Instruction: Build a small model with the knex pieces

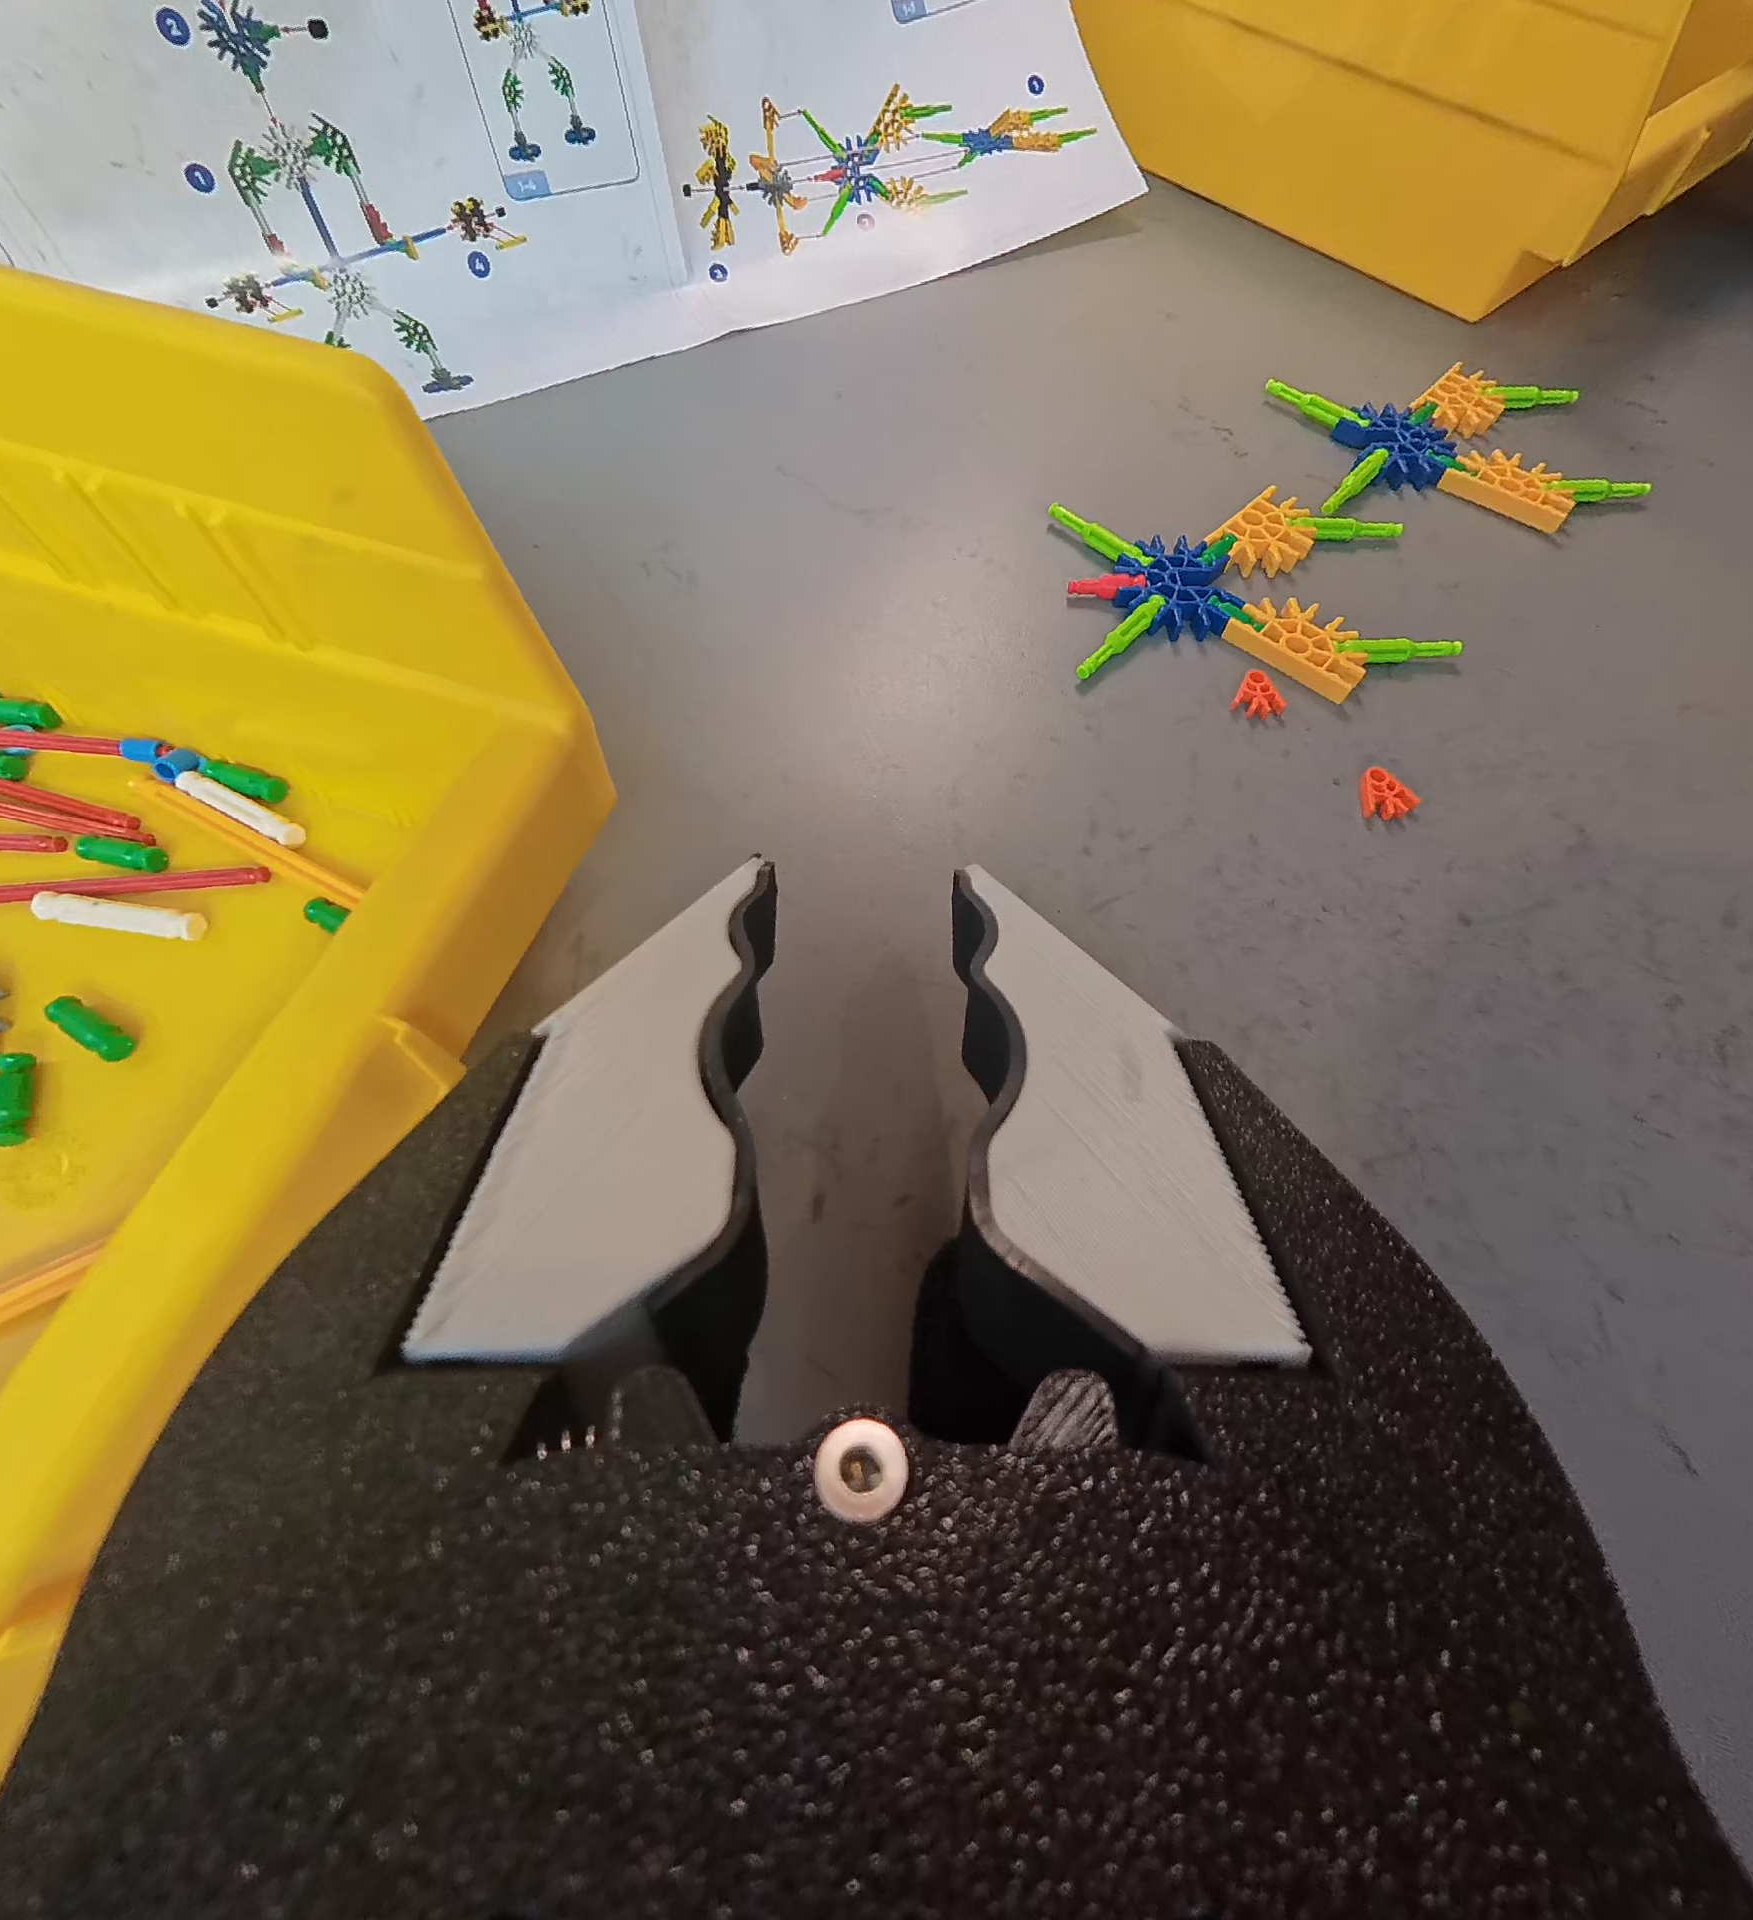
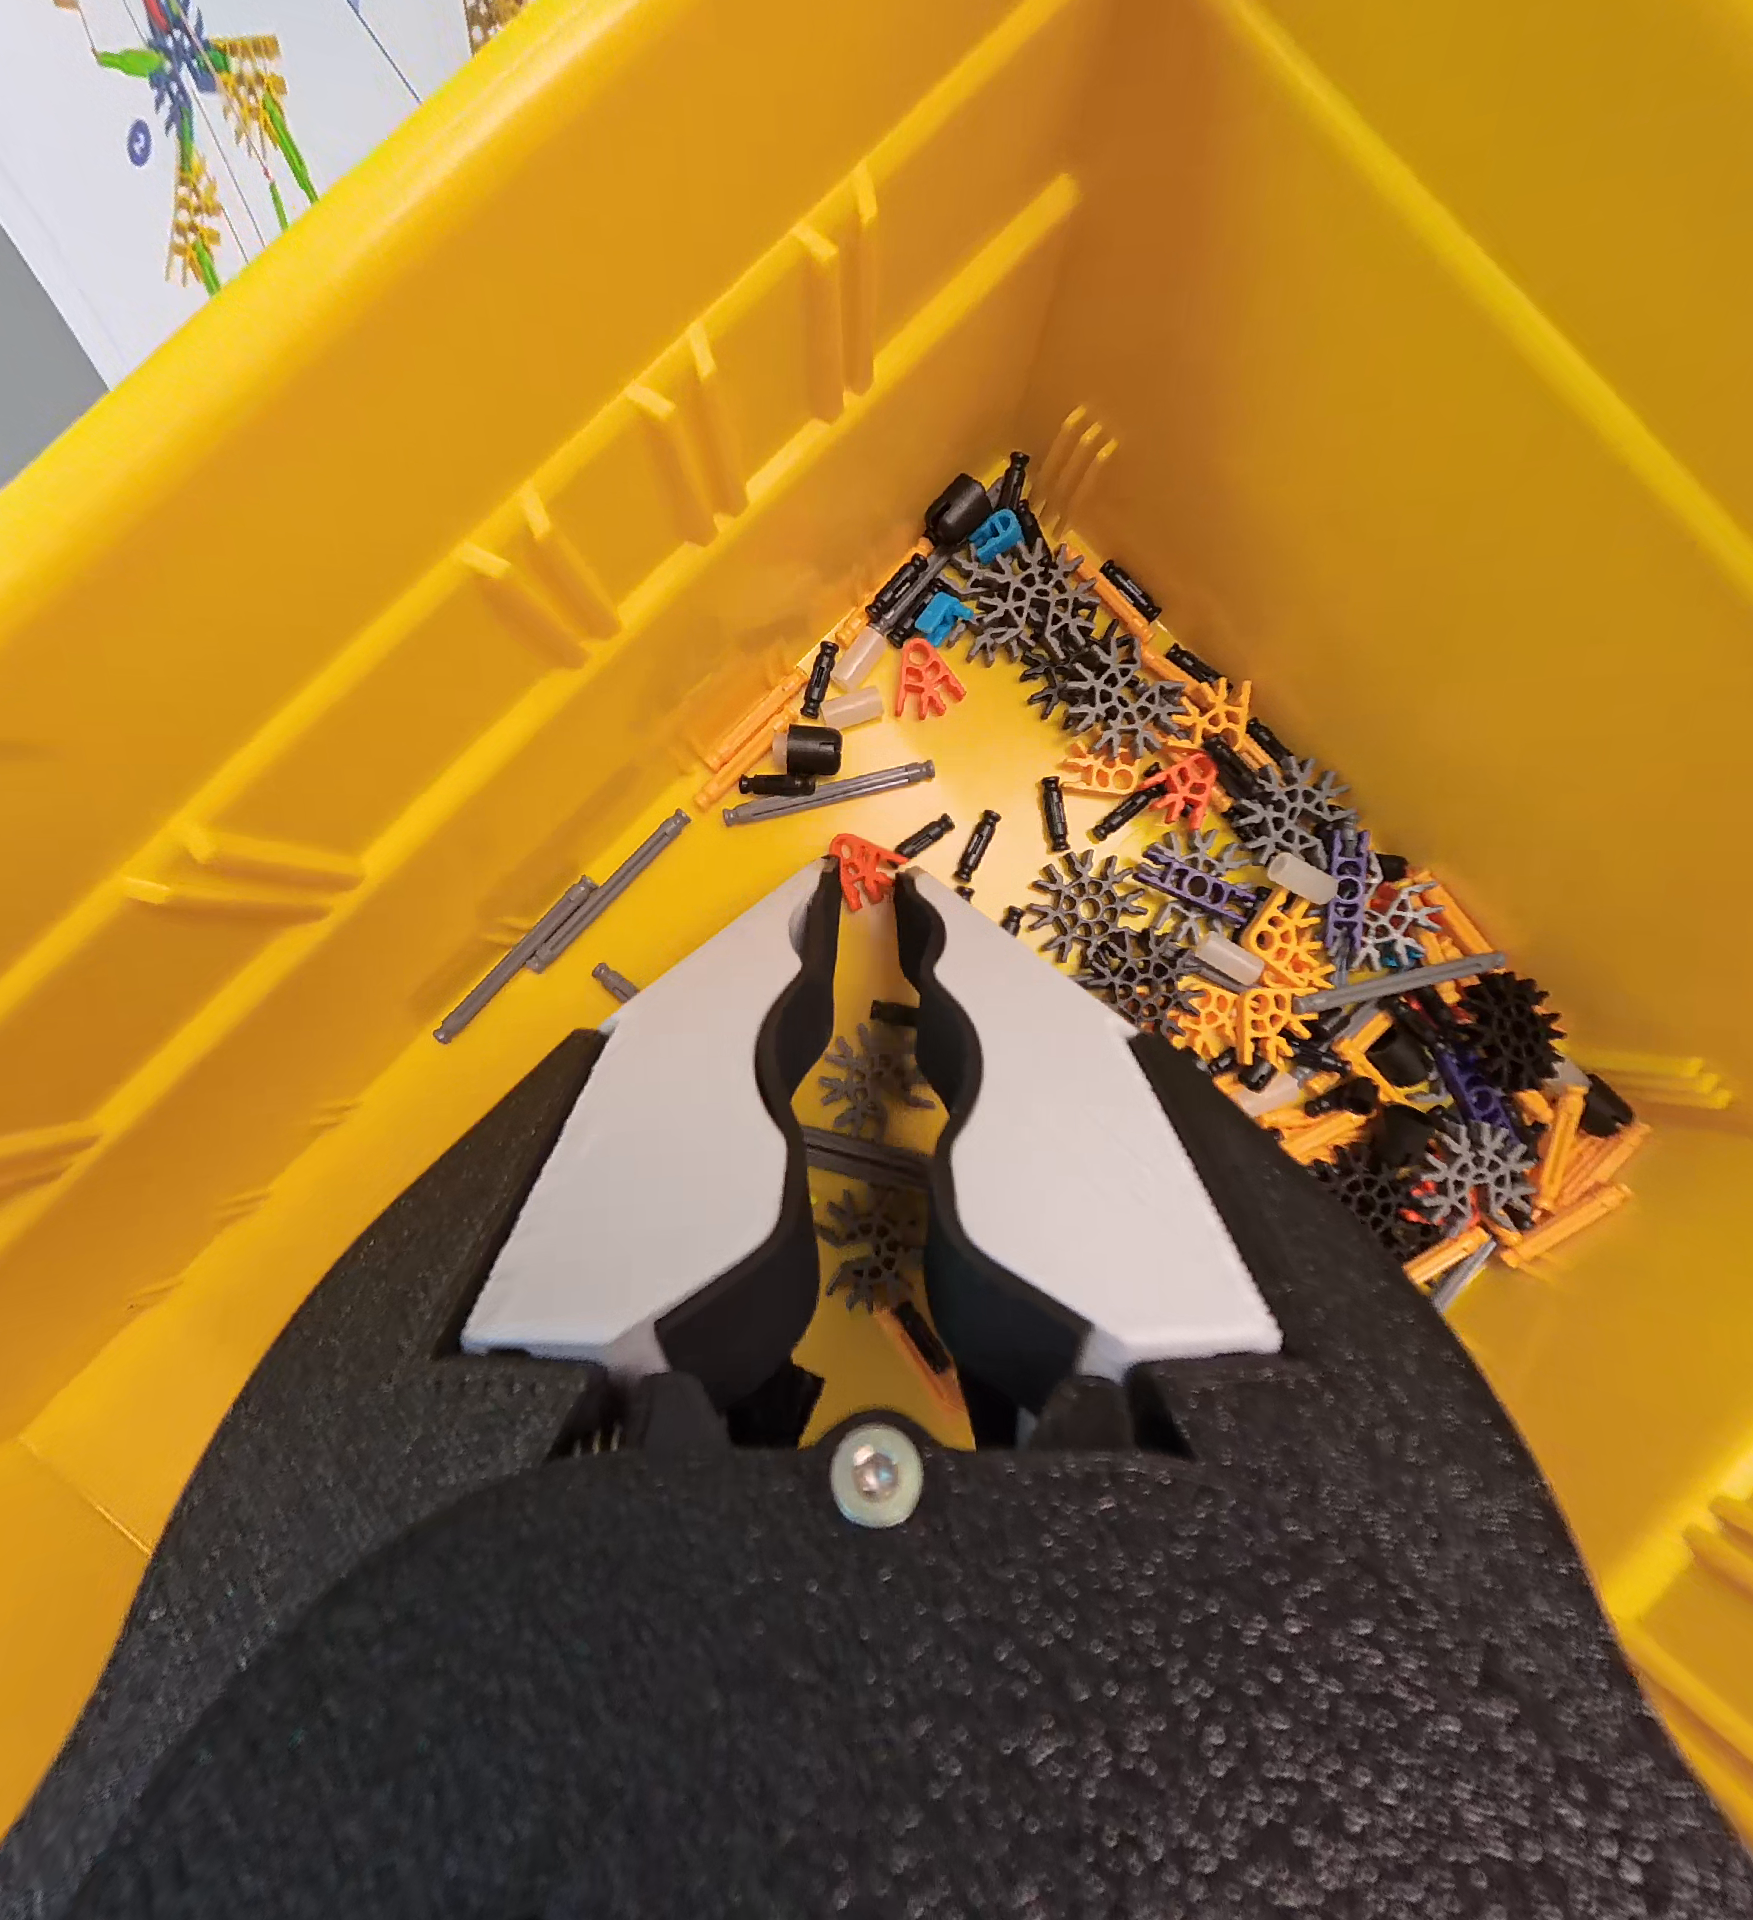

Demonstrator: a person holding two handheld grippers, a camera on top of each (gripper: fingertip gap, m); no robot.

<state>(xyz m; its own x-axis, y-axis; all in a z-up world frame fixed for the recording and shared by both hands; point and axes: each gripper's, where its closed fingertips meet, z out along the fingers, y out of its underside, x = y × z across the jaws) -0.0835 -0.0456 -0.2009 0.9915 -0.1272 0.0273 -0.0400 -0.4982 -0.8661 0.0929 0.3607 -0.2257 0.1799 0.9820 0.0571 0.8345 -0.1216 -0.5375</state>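
My right gripper (image 2: 864, 878) is inside a deep yellow bin (image 2: 643, 436) and is shut on a small orange connector (image 2: 867, 868) at its fingertips, above the bin floor. A heap of grey, black, orange and purple building pieces (image 2: 1267, 935) lies at the bin's bottom to the right. My left gripper (image 1: 864, 883) is open and empty over the grey table (image 1: 851, 623). Two built blue, orange and green assemblies (image 1: 1256, 587) (image 1: 1454, 447) lie ahead on the right, with two loose orange connectors (image 1: 1258, 694) (image 1: 1388, 795) near them.
A shallow yellow tray (image 1: 384, 644) with red, green and white rods is at the left of the left gripper. A printed instruction sheet (image 1: 560, 208) lies at the back. Another yellow bin (image 1: 1423, 156) stands at the back right. The tips of one gripper are about 45 centimetres away from the tips of the other.
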